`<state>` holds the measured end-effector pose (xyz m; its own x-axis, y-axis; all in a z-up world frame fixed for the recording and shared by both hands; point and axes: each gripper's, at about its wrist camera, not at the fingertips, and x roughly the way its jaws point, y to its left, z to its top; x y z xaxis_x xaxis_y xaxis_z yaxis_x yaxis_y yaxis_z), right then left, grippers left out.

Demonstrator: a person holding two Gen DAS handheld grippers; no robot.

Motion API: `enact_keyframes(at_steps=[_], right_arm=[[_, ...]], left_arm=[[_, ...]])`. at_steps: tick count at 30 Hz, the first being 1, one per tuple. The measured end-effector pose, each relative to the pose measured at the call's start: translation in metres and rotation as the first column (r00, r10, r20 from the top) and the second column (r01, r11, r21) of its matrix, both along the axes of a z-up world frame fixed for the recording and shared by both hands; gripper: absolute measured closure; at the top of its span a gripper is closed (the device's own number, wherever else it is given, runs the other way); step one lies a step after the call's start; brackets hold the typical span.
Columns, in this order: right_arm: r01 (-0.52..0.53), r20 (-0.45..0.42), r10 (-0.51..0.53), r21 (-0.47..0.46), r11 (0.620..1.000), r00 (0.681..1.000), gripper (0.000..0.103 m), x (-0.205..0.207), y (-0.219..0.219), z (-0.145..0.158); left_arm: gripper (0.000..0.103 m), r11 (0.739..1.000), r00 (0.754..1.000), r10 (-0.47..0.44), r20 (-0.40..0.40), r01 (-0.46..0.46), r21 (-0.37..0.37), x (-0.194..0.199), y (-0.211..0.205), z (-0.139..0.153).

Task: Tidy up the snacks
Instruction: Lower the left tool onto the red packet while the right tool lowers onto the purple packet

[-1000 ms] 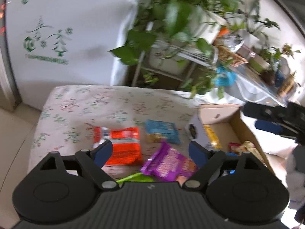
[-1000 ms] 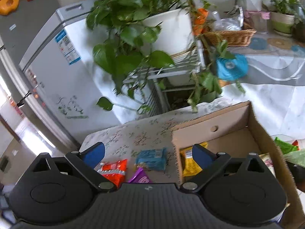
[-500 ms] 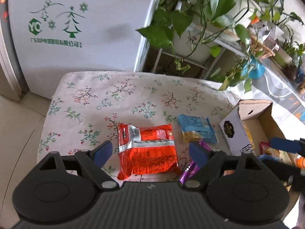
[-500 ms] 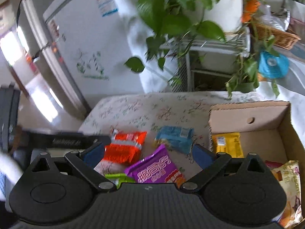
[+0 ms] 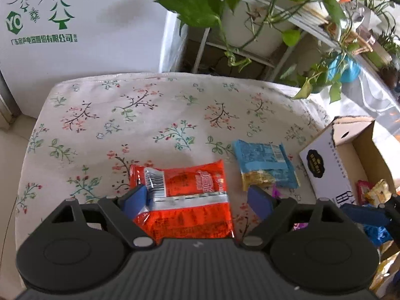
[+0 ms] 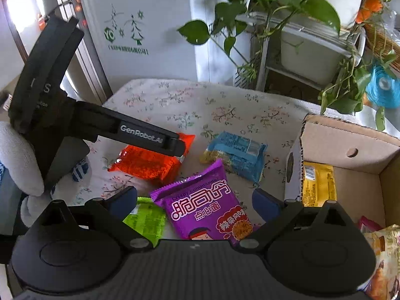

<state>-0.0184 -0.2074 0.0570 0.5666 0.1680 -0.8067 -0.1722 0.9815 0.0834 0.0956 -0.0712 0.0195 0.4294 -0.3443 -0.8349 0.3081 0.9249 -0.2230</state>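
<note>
Several snack packets lie on the flowered tablecloth (image 5: 140, 115). My left gripper (image 5: 197, 201) is open, its blue pads astride the red packet (image 5: 195, 182) without pressing it; its black finger (image 6: 150, 135) hangs over that red packet (image 6: 147, 162) in the right wrist view. My right gripper (image 6: 195, 202) is open too, just above the purple packet (image 6: 207, 207), with a green packet (image 6: 147, 220) by its left pad. A blue packet (image 5: 265, 167) (image 6: 237, 152) lies between the red one and the cardboard box (image 6: 350, 145) (image 5: 330, 170).
The open box at the table's right holds a yellow packet (image 6: 317, 182) and other snacks. A white appliance (image 5: 87, 25) and a plant stand (image 6: 300, 50) with trailing leaves rise behind the table. A gloved hand (image 6: 17, 155) holds the left gripper.
Both grippers have sunk toward the table. The left one closed in over the red packet. The right one rolled level and now hangs over the purple packet, with the left gripper in its view.
</note>
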Motion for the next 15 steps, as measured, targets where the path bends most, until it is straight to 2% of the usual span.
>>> enact_keyframes(at_steps=[4,6,10,15], right_arm=[[-0.003,-0.024,0.002,-0.008,1.000,1.000,0.002,0.007,0.004,-0.010],[0.005,-0.035,-0.005,-0.021,1.000,0.999,0.002,0.012,0.006,-0.016],[0.026,-0.065,-0.029,-0.053,0.998,0.997,0.002,0.017,0.008,-0.026],[0.040,-0.131,-0.051,-0.083,0.996,0.990,0.002,0.021,0.014,-0.041]], left_arm=[[0.015,0.998,1.000,-0.008,0.012,0.007,0.056,0.003,-0.007,-0.007],[0.015,0.996,1.000,0.004,-0.006,-0.004,0.085,0.006,-0.006,-0.012],[0.014,0.997,0.999,0.021,-0.026,-0.019,0.081,0.009,0.003,-0.015],[0.012,0.992,0.999,0.019,-0.029,-0.015,0.123,0.010,0.015,-0.016]])
